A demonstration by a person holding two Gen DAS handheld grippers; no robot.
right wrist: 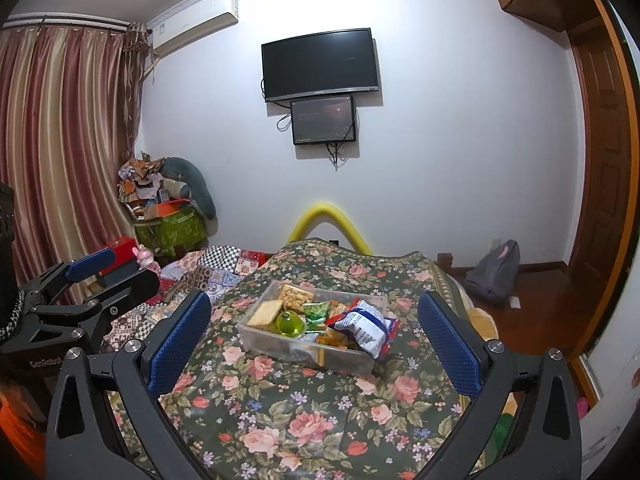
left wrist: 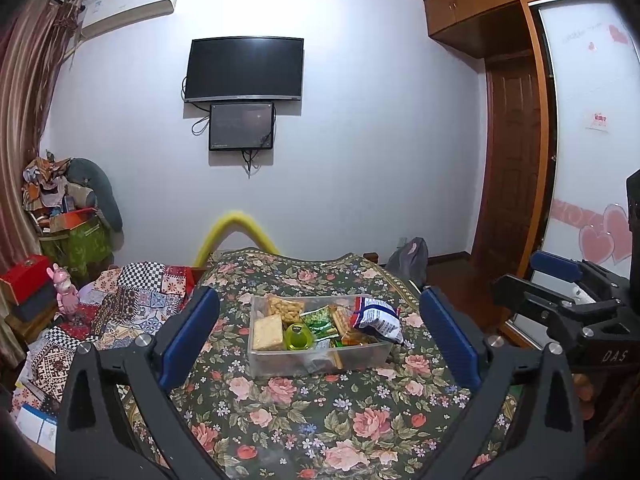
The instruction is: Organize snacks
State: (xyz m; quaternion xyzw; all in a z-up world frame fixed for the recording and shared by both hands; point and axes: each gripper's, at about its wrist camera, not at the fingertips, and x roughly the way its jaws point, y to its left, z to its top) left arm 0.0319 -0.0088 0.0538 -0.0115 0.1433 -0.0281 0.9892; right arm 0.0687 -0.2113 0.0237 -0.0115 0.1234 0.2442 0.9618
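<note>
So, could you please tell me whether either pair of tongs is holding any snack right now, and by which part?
Nothing is held. Both the left tongs and the right tongs are open and short of the clear snack box on the floral bedspread.

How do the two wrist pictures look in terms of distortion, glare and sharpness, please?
Left wrist view: strong fisheye bend, dark corners, the TV bows; the snack box on the bed is sharp, the wardrobe door is washed out. Right wrist view: same bend, the curtain curves; bright glare on the air conditioner; the snack box is clear.
</note>
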